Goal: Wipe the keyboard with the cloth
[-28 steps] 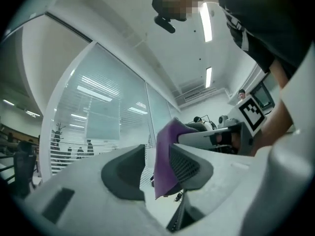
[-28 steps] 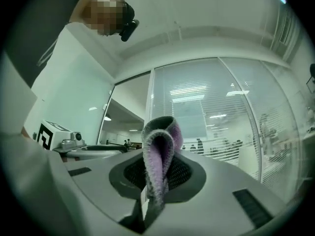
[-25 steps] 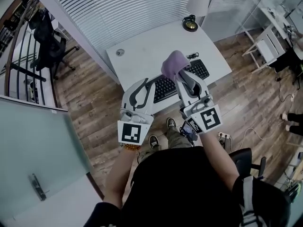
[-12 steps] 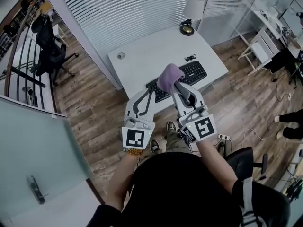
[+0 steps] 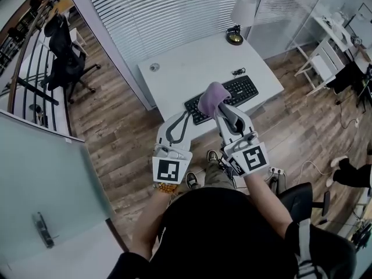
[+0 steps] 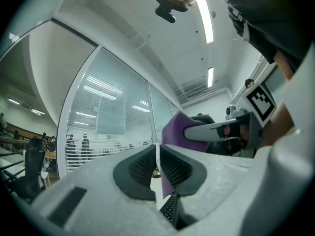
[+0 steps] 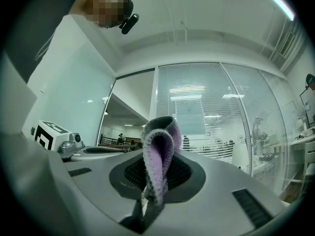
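A black keyboard (image 5: 243,88) lies near the front edge of the white desk (image 5: 186,68). My right gripper (image 5: 218,104) is shut on a folded purple cloth (image 5: 212,95), which sticks up from its jaws and hangs above the keyboard's middle. In the right gripper view the cloth (image 7: 157,156) stands as a loop between the pads. To the left, my left gripper (image 5: 182,116) is shut and empty, held above the desk's front edge by the keyboard's left end. From the left gripper view I see the cloth (image 6: 176,131) and a sliver of keyboard (image 6: 170,208).
A lamp (image 5: 235,31) stands at the desk's far right corner, with a small cable piece (image 5: 238,71) behind the keyboard and a round grommet (image 5: 154,67) at the far left. An office chair (image 5: 64,57) is to the left and a white chair (image 5: 317,57) to the right. The floor is wood.
Both grippers have sunk a little towards the desk and slid slightly across it, keeping side by side. The cloth stays in the right jaws.
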Motion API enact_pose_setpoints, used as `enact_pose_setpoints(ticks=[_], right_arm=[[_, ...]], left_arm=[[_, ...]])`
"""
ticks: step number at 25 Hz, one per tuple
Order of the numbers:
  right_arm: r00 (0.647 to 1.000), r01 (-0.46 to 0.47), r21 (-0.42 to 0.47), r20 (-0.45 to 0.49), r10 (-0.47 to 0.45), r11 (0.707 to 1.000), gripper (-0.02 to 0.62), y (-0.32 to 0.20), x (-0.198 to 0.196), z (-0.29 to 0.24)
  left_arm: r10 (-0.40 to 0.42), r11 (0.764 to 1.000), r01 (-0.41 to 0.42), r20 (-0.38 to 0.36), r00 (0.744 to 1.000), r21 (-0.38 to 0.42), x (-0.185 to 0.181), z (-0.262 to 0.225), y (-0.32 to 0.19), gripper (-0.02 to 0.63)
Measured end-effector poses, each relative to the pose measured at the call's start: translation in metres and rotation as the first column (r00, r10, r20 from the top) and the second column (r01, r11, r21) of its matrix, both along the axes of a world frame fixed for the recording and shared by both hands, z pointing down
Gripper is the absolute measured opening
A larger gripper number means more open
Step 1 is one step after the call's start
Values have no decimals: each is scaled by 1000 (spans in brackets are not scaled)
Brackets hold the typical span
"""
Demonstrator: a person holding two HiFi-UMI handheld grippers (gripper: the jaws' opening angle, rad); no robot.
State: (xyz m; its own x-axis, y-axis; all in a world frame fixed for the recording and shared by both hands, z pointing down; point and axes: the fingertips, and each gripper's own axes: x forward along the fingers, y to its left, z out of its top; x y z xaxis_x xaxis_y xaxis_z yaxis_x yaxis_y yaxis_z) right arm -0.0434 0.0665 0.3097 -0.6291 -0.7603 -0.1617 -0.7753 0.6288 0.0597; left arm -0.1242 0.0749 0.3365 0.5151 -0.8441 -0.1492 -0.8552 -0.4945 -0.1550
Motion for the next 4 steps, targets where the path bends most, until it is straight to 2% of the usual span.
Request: enact_pose_setpoints(ticks=[4], right_arm=[[1000, 14, 1, -2, -14, 1000, 37, 4, -7, 0]], left_arm=[[-9, 1000, 9, -5, 1000, 4, -6, 0, 2, 37]])
